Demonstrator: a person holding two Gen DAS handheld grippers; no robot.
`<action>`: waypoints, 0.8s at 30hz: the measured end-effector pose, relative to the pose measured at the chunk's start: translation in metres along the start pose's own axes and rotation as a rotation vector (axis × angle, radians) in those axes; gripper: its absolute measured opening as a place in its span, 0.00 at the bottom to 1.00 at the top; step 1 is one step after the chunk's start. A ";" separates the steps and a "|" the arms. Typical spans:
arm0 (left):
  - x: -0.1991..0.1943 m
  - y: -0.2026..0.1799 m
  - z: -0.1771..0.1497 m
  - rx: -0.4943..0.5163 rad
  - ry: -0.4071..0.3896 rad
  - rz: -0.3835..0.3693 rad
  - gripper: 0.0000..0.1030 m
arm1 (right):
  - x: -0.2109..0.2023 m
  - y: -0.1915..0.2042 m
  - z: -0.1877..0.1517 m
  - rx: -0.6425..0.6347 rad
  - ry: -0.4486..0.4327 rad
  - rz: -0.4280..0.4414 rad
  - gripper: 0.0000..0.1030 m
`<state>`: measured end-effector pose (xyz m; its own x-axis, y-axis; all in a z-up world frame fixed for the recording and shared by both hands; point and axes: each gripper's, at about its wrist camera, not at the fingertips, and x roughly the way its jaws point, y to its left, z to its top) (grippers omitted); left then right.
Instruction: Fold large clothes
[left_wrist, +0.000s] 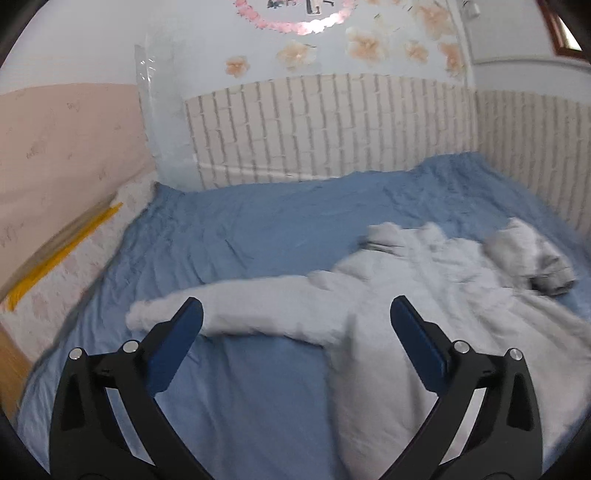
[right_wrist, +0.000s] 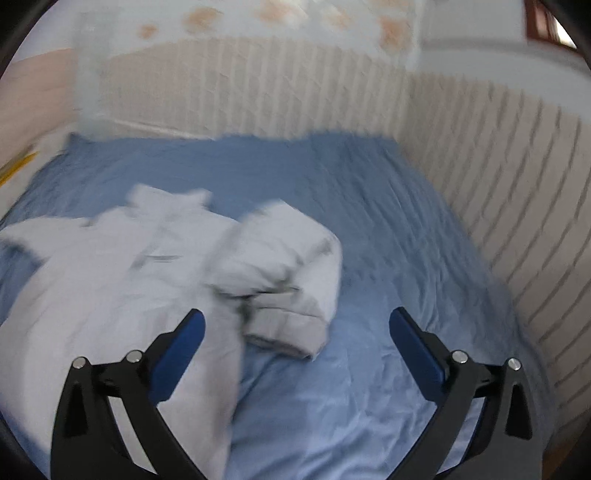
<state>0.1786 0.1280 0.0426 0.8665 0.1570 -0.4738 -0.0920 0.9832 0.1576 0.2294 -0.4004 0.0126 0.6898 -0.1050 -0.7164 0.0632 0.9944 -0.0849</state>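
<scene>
A large pale grey garment lies spread on the blue bed sheet. One sleeve stretches flat to the left; the other sleeve is bent back over itself, cuff toward me. My left gripper hovers open above the left sleeve and armpit, with nothing between its blue pads. My right gripper is open too, above the folded sleeve's cuff and the garment's right edge, gripping nothing. The right wrist view is blurred.
The bed sits in a corner with white brick-pattern panelling behind and to the right. A pink wall with a yellow strip borders the left. Bare blue sheet lies right of and beyond the garment.
</scene>
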 end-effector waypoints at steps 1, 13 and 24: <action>0.011 0.010 -0.002 0.011 0.008 0.042 0.97 | 0.031 -0.005 -0.003 0.036 0.038 0.002 0.97; 0.125 0.097 -0.074 -0.170 0.168 0.149 0.97 | 0.111 -0.020 -0.052 0.156 0.072 0.092 0.21; 0.151 0.151 -0.093 -0.359 0.233 0.345 0.97 | 0.024 -0.153 -0.086 0.534 -0.175 -0.741 0.94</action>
<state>0.2498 0.3087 -0.0855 0.6286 0.4526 -0.6325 -0.5485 0.8345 0.0520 0.1739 -0.5563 -0.0512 0.4372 -0.7552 -0.4884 0.8246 0.5534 -0.1176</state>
